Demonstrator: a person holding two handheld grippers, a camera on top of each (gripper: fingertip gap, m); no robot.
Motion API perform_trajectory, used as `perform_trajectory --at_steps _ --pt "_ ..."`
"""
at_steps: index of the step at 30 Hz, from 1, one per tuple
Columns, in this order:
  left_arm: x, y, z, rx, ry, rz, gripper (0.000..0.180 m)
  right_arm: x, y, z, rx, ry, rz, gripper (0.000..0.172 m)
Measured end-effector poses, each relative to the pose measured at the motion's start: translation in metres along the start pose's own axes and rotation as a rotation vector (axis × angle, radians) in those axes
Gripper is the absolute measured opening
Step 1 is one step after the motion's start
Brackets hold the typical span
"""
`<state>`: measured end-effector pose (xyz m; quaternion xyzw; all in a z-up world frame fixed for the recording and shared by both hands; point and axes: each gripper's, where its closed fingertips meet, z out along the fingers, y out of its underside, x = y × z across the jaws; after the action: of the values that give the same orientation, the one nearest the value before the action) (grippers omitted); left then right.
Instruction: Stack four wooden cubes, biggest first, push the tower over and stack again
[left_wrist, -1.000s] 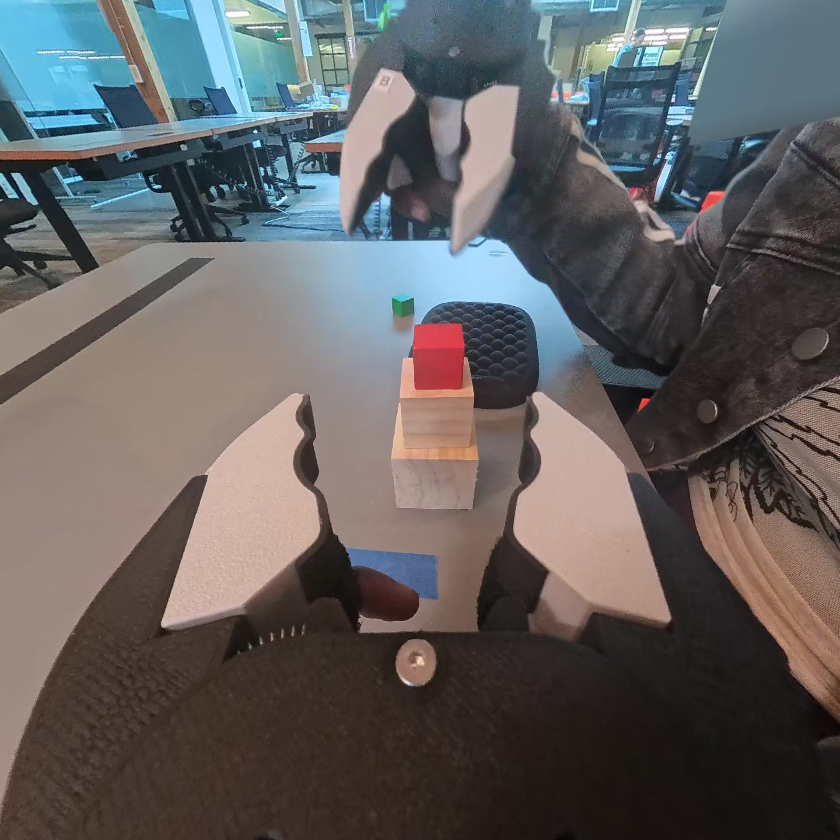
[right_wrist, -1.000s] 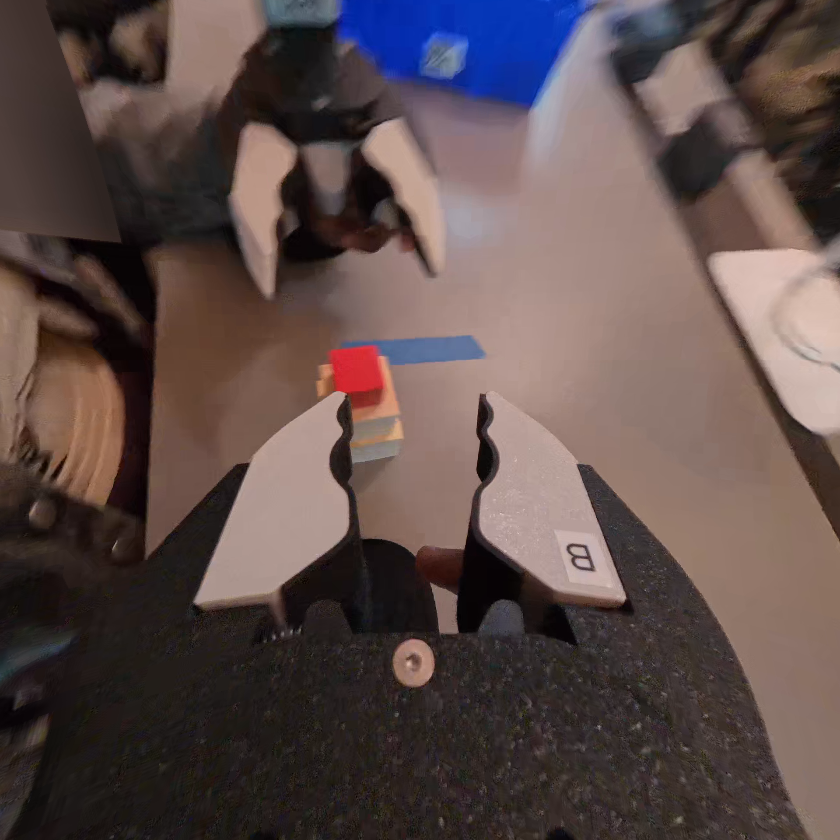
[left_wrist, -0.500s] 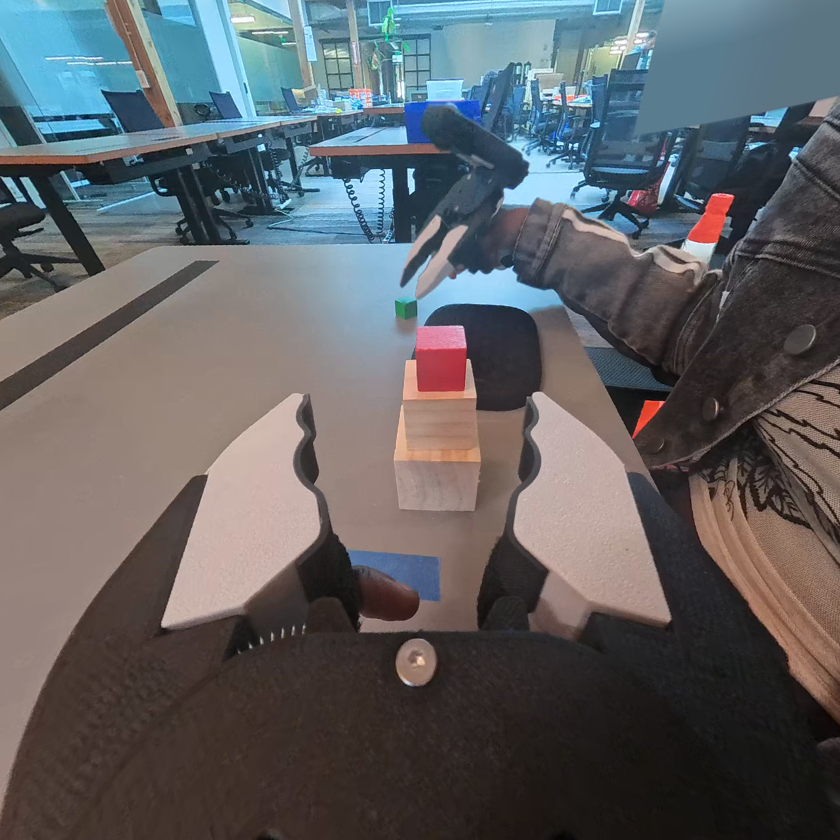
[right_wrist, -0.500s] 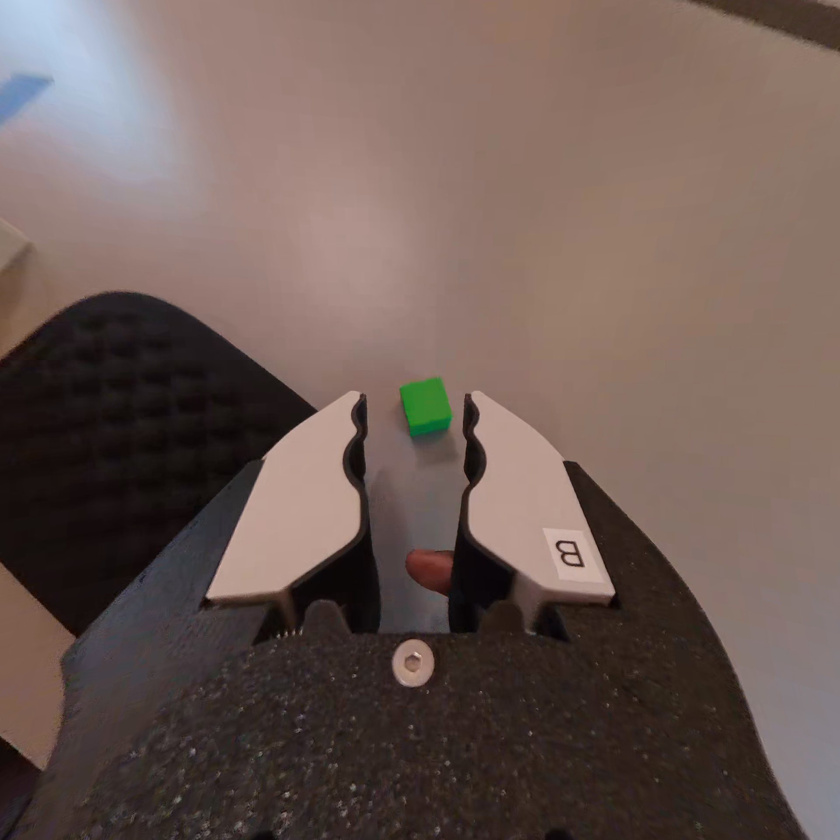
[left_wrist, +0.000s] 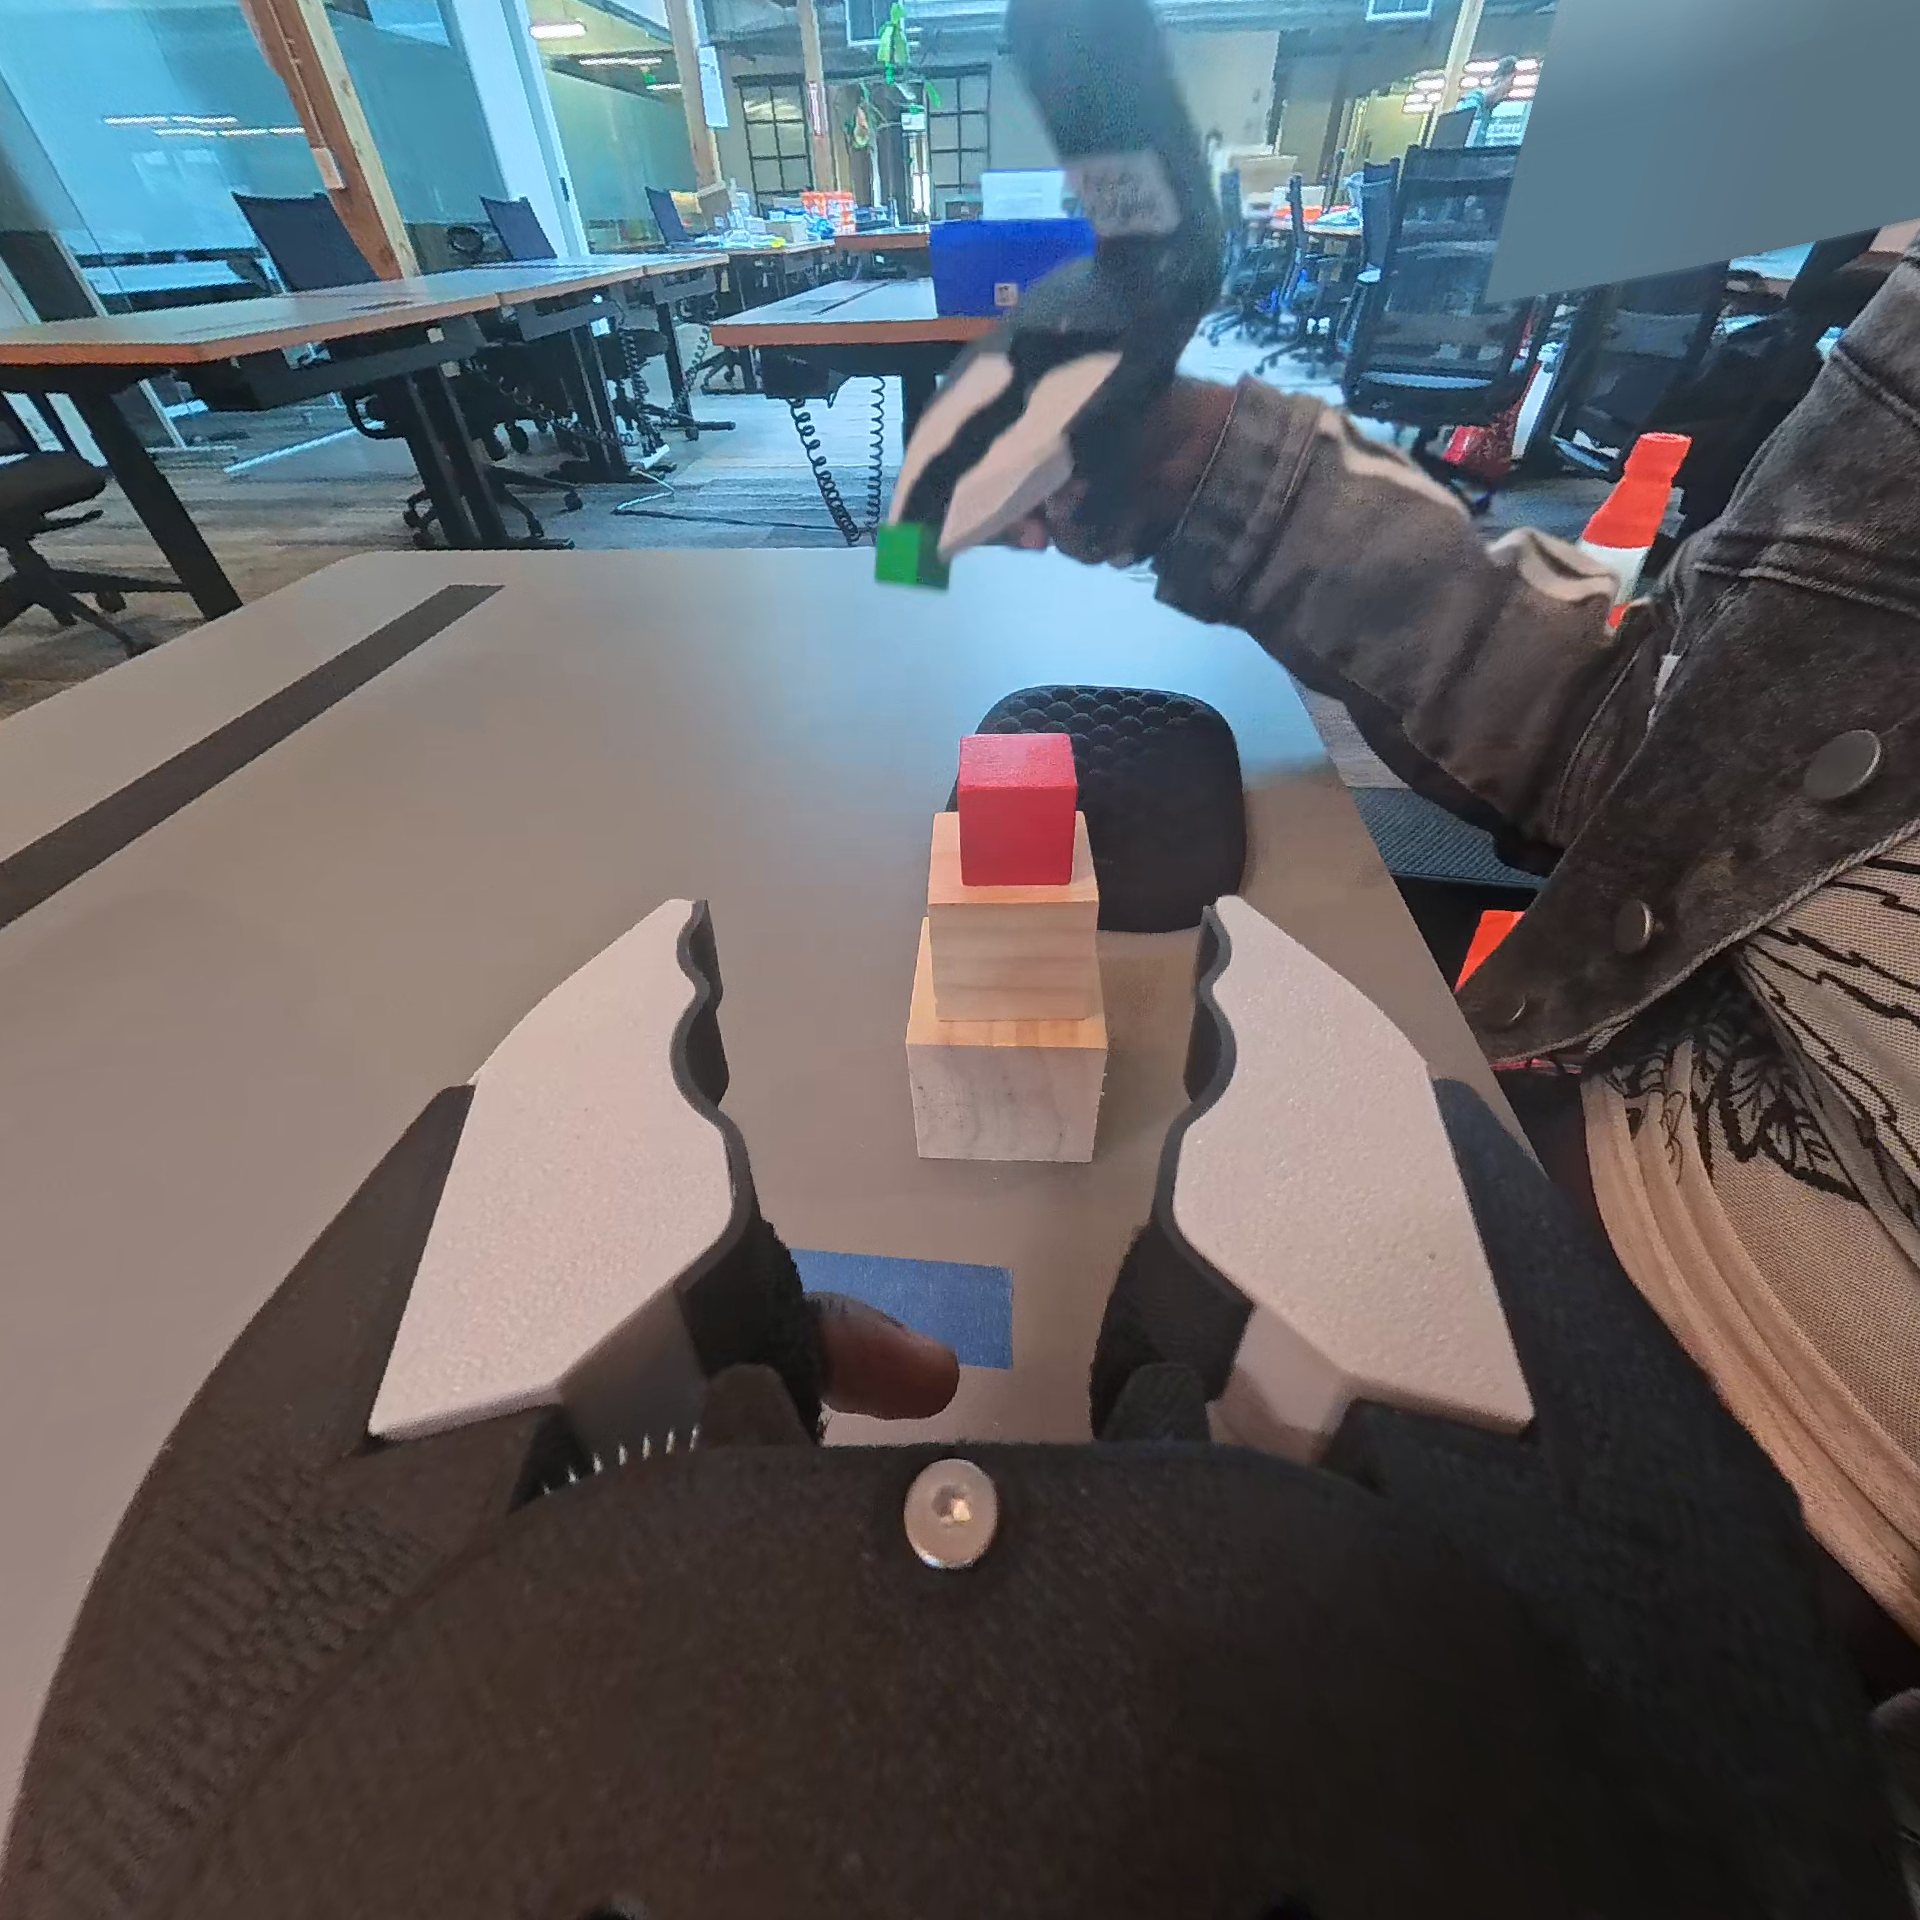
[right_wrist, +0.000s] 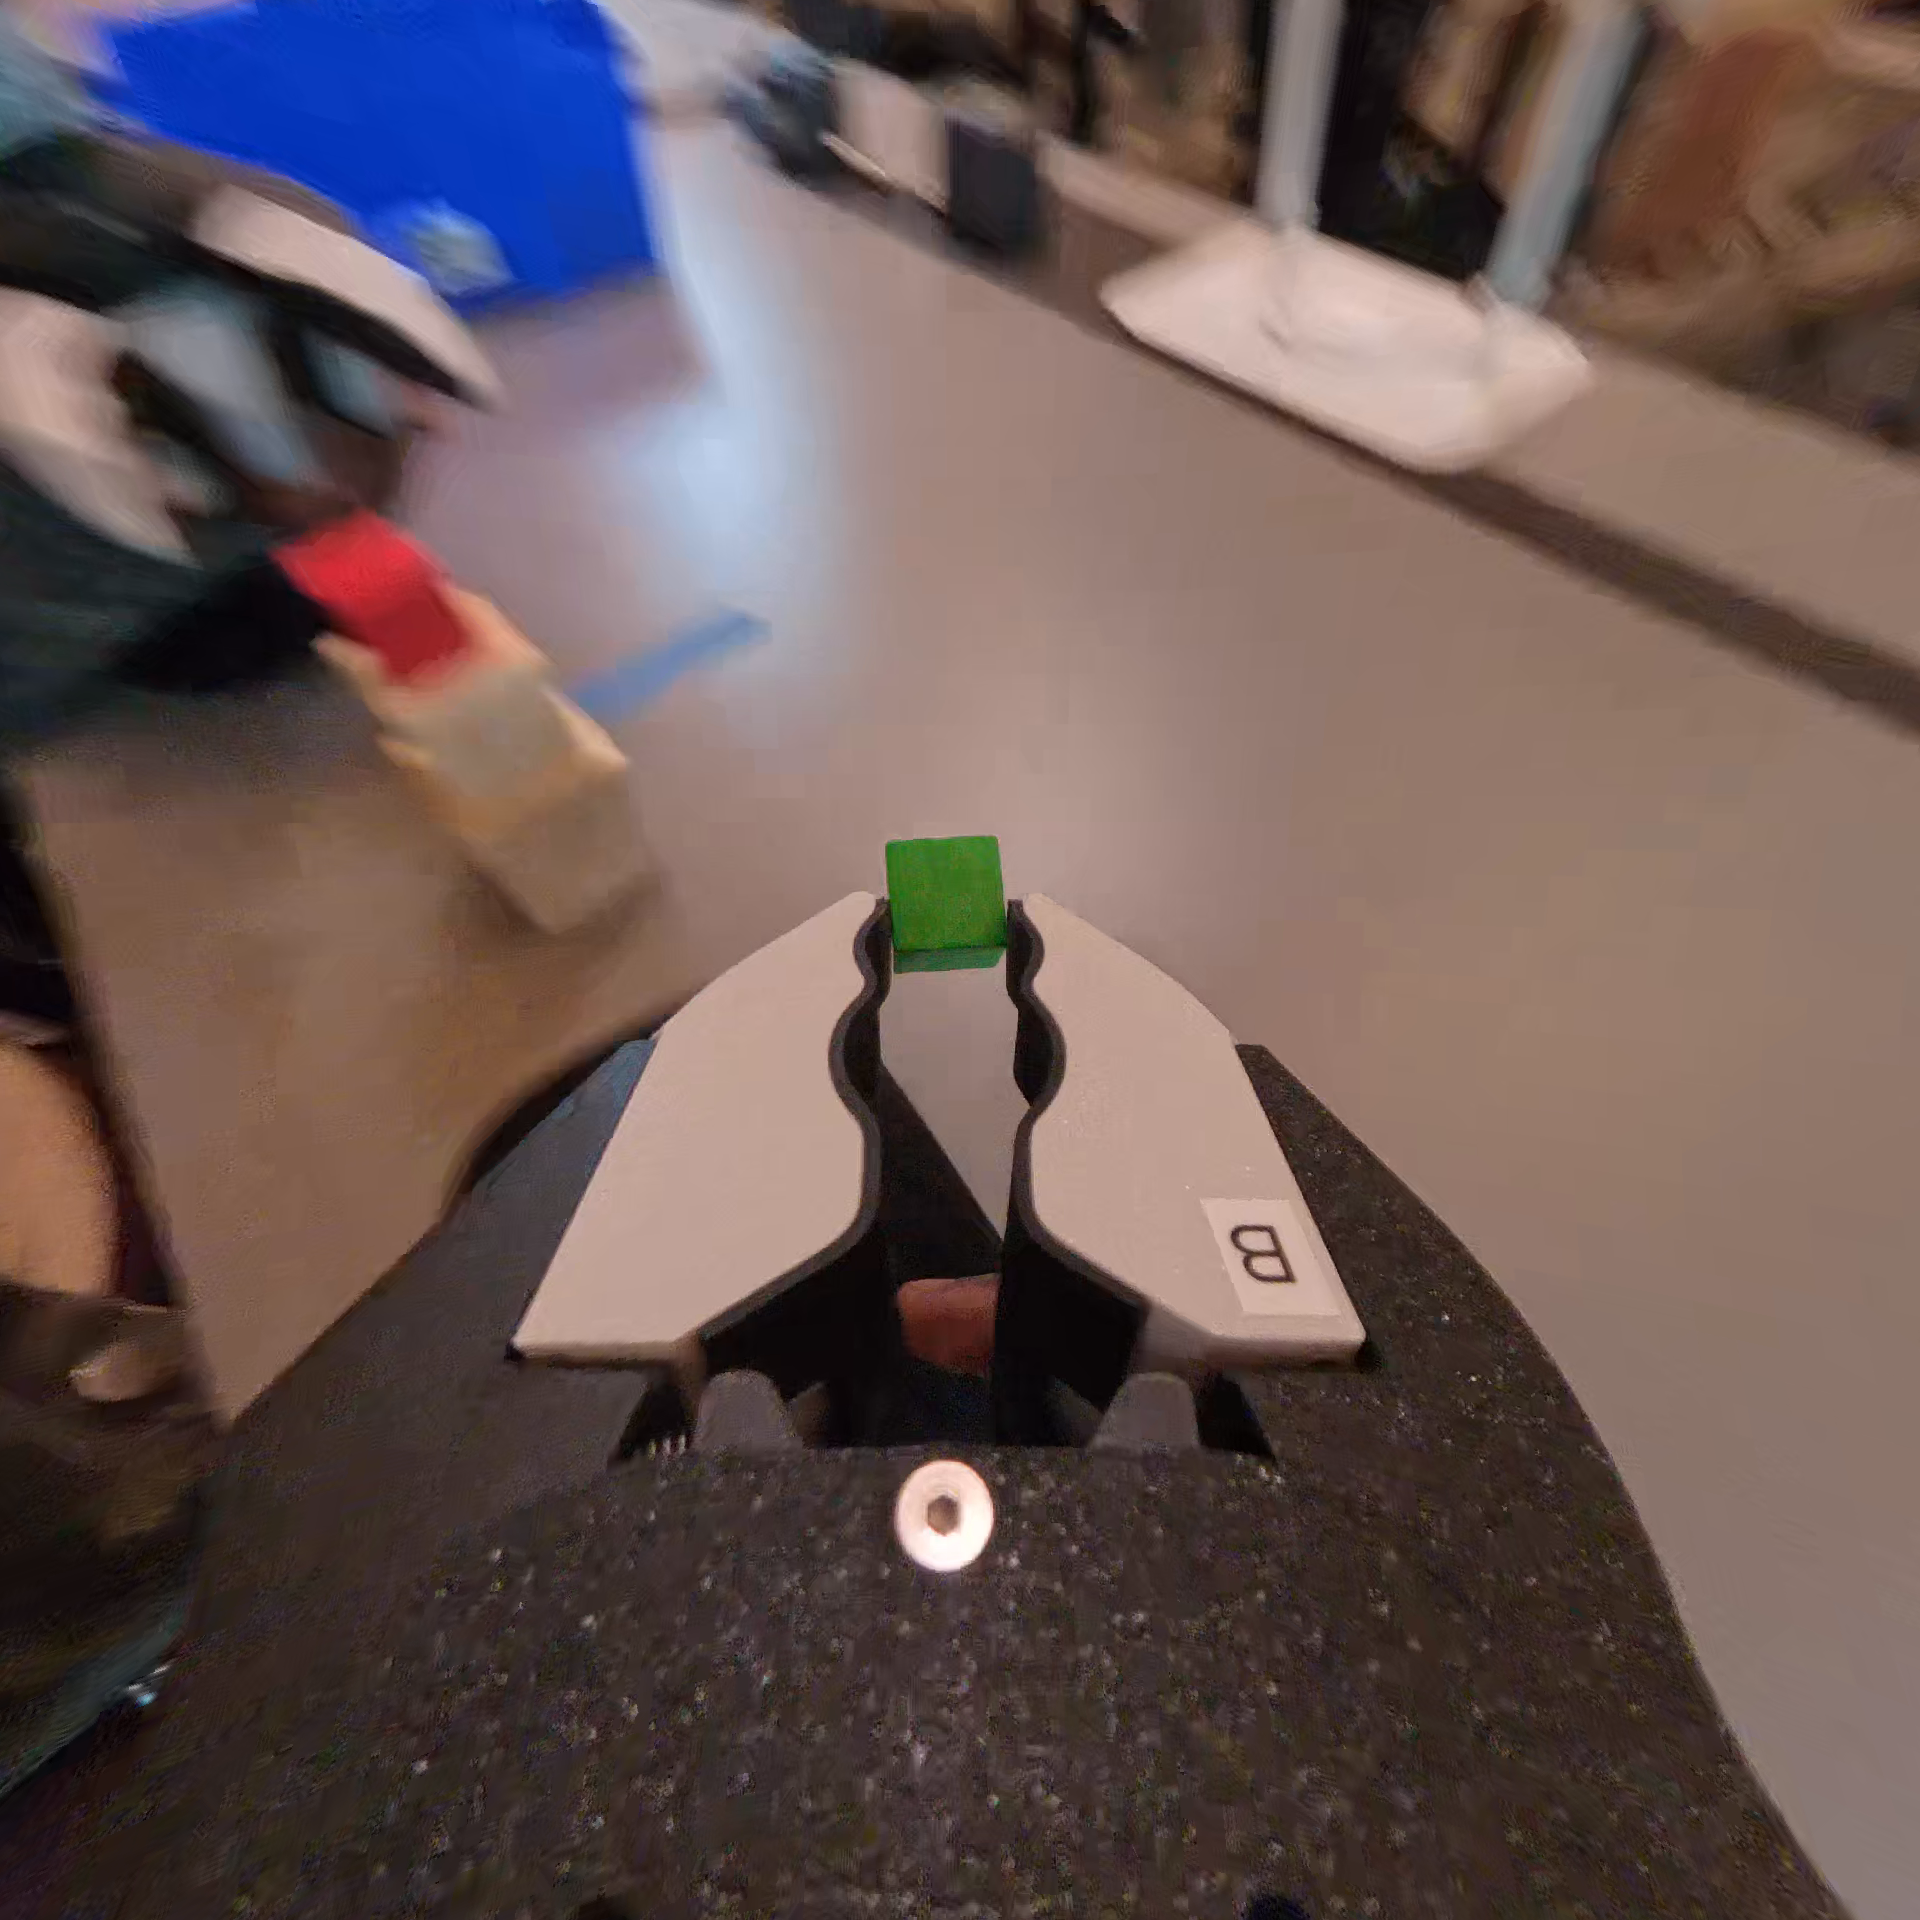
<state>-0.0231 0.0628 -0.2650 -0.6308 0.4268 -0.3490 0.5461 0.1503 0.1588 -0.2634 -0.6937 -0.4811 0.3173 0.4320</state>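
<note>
A tower of three cubes stands on the grey table: a large pale wooden cube at the bottom, a smaller pale cube on it, a red cube on top. My left gripper is open and empty, low over the table just short of the tower. My right gripper is shut on a small green cube at its fingertips and holds it in the air. The left wrist view shows the green cube above and behind the tower. The tower is blurred at the left of the right wrist view.
A black textured pad lies right behind the tower. A blue tape strip is on the table near my left gripper. A person's jacket sleeve reaches in from the right. Office desks and chairs stand beyond the table. One gripper's finger ends stand about 20 cm off the other's.
My right gripper went down to the green cube on the table, shut on it and lifted it into the air. My left gripper and the tower have stayed still.
</note>
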Motion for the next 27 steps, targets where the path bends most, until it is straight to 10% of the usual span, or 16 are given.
perform_trajectory --at_steps 7,27 --pt "0.002 -0.001 0.0 -0.001 0.003 0.018 0.087 -0.119 -0.068 0.048 -0.112 -0.4 -0.385 0.021" --pt "0.005 0.001 -0.001 -0.012 0.016 0.023 0.087 -0.128 -0.055 0.078 -0.271 -0.455 -0.447 0.04"
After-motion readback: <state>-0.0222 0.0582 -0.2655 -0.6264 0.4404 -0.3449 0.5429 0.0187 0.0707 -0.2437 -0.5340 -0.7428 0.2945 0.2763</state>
